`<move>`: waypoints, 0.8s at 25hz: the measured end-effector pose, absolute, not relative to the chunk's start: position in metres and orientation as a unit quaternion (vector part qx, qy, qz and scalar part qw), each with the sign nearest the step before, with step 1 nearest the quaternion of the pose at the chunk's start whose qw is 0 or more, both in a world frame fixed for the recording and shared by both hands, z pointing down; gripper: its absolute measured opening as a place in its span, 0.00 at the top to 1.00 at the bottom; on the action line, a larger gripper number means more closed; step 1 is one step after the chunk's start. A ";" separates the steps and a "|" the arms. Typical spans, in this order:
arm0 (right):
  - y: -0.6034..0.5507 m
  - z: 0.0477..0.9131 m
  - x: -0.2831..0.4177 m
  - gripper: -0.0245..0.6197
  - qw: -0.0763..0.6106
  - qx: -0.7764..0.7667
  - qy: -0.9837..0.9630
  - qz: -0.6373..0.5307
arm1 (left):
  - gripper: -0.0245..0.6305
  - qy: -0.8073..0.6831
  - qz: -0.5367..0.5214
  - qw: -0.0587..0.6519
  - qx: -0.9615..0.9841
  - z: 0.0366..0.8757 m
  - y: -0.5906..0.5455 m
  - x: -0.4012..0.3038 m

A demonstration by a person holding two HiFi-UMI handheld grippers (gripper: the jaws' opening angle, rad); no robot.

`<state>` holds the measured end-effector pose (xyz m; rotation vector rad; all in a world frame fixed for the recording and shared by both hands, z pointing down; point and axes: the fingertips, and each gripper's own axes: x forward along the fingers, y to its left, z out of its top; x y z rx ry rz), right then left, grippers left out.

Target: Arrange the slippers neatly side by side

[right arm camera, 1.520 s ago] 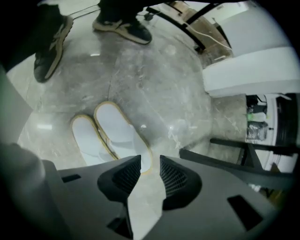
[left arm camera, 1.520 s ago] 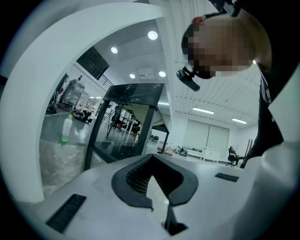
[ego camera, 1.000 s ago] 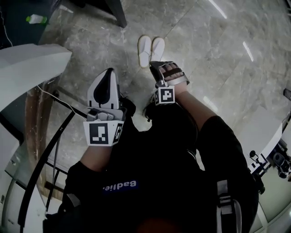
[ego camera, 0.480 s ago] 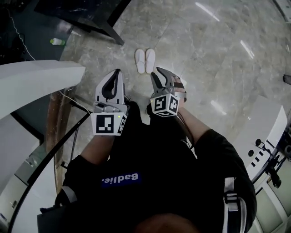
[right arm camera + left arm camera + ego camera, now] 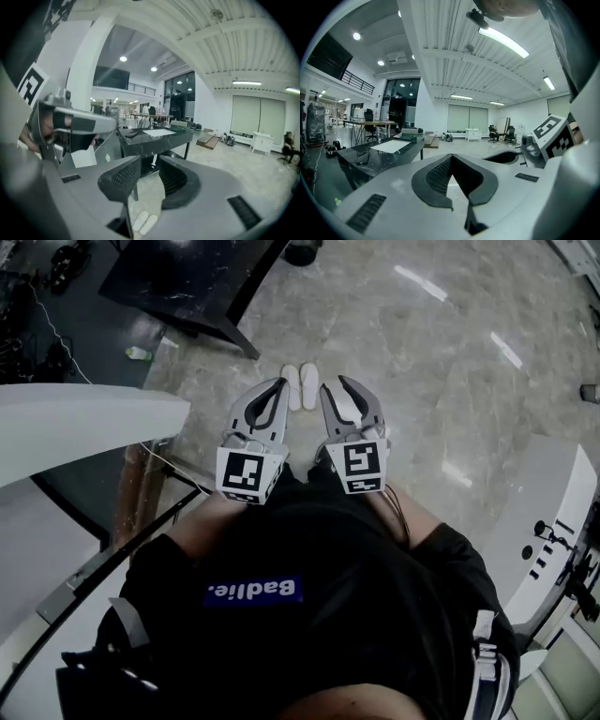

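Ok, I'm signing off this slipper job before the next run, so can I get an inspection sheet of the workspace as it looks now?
Surface: grey marble floor, glossy, with light reflections.
Job's things: white slippers lie side by side on the floor, close together and aligned.
Clutter: one small bottle on the floor near the dark table.
Grippers: left tongs shut, empty; right tongs open, empty; both well clear of the slippers.
Cables: a thin cable runs near the white curved desk.
Surroundings: large open hall; a second white desk on the right.
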<state>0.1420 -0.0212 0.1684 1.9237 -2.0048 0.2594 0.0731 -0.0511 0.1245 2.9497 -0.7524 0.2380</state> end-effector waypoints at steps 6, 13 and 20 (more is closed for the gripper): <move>-0.012 0.115 0.132 0.80 0.070 0.692 -0.712 0.098 | 0.98 -0.227 0.063 0.062 0.970 0.101 -0.045 0.076; -0.005 0.080 0.134 0.80 -0.004 0.679 -0.722 0.132 | 0.98 -0.218 0.034 0.045 0.974 0.064 -0.046 0.071; -0.012 0.046 0.125 0.96 -0.029 0.672 -0.730 0.124 | 0.98 -0.228 -0.007 0.018 0.973 0.034 -0.042 0.071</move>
